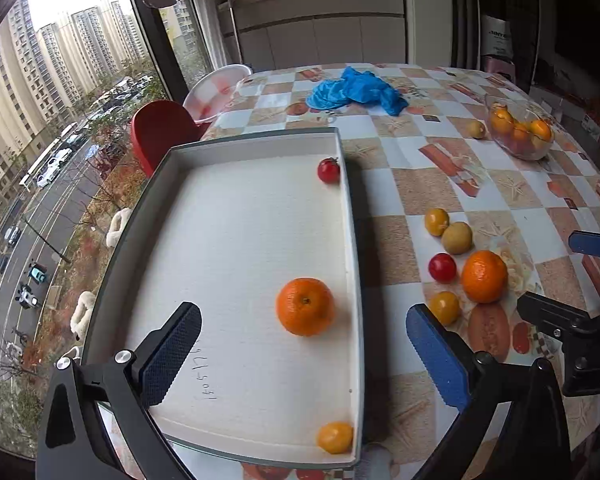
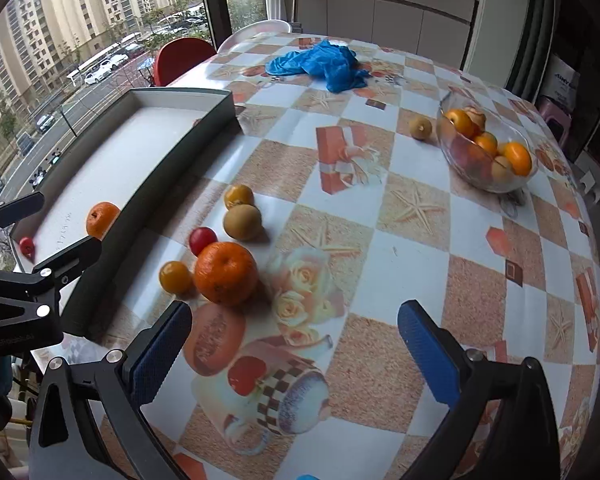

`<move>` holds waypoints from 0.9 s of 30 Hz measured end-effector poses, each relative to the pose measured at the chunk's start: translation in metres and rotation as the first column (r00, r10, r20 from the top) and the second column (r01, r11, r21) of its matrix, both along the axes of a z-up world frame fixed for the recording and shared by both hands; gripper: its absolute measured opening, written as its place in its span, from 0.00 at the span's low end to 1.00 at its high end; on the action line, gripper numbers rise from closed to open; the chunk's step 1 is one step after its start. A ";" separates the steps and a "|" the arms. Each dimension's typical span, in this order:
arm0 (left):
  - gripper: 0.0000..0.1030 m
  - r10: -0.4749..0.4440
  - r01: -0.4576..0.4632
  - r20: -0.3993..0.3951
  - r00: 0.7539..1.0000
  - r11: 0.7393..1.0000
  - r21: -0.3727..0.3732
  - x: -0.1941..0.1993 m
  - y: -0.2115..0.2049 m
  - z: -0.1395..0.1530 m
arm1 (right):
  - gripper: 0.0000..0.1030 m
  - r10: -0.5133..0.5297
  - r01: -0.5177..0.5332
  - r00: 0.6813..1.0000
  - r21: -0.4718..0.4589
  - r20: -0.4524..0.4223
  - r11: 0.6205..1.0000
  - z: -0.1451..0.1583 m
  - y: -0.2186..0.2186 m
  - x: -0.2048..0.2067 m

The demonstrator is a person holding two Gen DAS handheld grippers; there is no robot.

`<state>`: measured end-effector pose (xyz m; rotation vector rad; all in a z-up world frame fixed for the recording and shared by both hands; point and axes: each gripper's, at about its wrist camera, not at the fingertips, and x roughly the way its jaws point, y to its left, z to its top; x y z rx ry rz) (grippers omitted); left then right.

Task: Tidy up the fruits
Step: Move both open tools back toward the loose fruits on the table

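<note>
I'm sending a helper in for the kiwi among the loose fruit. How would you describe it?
Find the white tray; the loose cluster lies on the table beside its wall. The kiwi sits between a yellow tomato and the orange: the only dull, brownish-green fruit there.

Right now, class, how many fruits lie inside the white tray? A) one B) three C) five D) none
B: the left wrist view shows an orange, a red tomato and a yellow tomato inside the white tray.
</note>
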<state>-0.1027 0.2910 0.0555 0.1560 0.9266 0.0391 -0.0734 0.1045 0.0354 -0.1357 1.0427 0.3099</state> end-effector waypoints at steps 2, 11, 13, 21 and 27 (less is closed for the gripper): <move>1.00 -0.046 0.046 0.001 0.999 0.999 -0.004 -0.001 -0.016 0.002 | 1.00 -0.026 0.026 1.000 -0.003 -0.010 1.000 -0.005 -0.012 -0.002; 1.00 -0.233 0.233 -0.020 0.972 0.972 0.004 -0.008 -0.085 -0.005 | 1.00 -0.134 0.132 0.990 -0.033 -0.048 0.991 -0.027 -0.064 -0.015; 1.00 -0.243 0.244 -0.029 0.969 0.970 0.012 -0.008 -0.093 -0.009 | 1.00 -0.144 0.142 0.989 -0.046 -0.035 0.989 -0.029 -0.070 -0.019; 1.00 -0.232 0.235 -0.088 0.969 0.972 0.020 0.002 -0.097 -0.034 | 1.00 -0.129 0.129 0.992 -0.048 -0.014 0.991 -0.031 -0.070 -0.018; 1.00 -0.220 0.220 -0.098 0.970 0.975 -0.013 0.006 -0.088 -0.046 | 1.00 -0.113 0.114 0.993 -0.041 0.015 0.993 -0.032 -0.071 -0.021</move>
